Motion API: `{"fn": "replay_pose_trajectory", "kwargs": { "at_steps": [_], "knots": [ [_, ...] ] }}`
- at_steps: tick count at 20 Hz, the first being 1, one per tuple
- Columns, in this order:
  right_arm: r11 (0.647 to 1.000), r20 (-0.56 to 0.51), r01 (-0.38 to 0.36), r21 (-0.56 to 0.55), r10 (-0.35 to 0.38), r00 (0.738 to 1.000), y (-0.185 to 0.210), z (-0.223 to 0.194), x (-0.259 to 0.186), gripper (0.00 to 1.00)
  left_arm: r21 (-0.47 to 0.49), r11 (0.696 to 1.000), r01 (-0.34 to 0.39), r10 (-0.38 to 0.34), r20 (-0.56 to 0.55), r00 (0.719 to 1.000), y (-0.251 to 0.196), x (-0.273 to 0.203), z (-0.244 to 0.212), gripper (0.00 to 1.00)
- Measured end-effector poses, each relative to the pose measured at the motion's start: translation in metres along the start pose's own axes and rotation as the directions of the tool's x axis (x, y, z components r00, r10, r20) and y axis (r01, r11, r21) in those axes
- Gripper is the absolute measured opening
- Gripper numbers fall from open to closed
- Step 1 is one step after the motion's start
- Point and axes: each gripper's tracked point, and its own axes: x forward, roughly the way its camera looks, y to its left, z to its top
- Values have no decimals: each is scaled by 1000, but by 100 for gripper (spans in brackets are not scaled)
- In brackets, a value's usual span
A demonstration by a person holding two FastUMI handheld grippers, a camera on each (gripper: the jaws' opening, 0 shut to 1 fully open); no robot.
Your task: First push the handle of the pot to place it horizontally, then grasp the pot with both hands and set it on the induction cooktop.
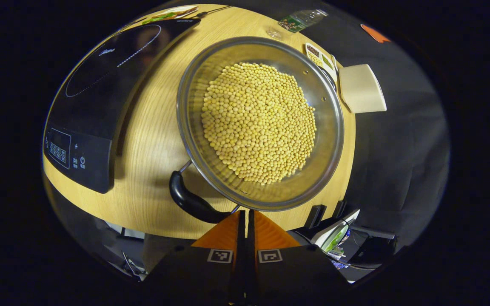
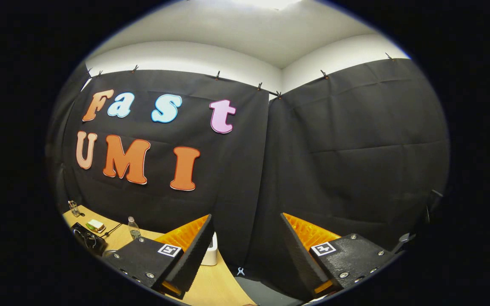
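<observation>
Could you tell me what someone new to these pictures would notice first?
In the left gripper view, the steel pot heaped with yellow beans sits mid-table, its black handle pointing at the shut left gripper. The black induction cooktop lies left of it. In the right gripper view, the right gripper gapes open toward the booth wall.

The left gripper (image 1: pixel 246 216) has its fingers pressed together, while the right gripper (image 2: pixel 245 242) fingers stand wide apart.
</observation>
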Motion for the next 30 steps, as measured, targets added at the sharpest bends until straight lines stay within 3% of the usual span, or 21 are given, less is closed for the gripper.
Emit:
{"fn": "replay_pose_trajectory", "kwargs": {
  "at_steps": [4, 7, 11, 19, 26, 30],
  "knots": [
    [999, -18, 32, -21, -33, 999, -7, -4, -7, 93, 81, 989, -123, 127, -43, 991, 15, 22, -11, 9],
    [997, -42, 68, -37, -69, 997, -17, -10, -13, 95, 63, 991, -121, 125, -64, 990, 16, 25, -10, 9],
    [995, -61, 101, -21, -102, 993, -21, -15, -18, 95, 77, 979, -188, 190, -21, 982, 37, 21, 8, 8],
    [995, -84, 94, -28, -96, 992, -1, -24, -15, 95, 104, 950, -294, 287, 76, 955, 64, 3, 41, 8],
    [998, -105, 61, -25, -63, 992, 25, -28, -9, 95, 31, 929, -368, 361, 138, 922, 80, -14, 62, 8],
    [999, -108, 46, -27, -49, 993, 36, -26, -6, 95, 55, 894, -444, 427, 192, 883, 89, -19, 78, 8]
  ]
}}
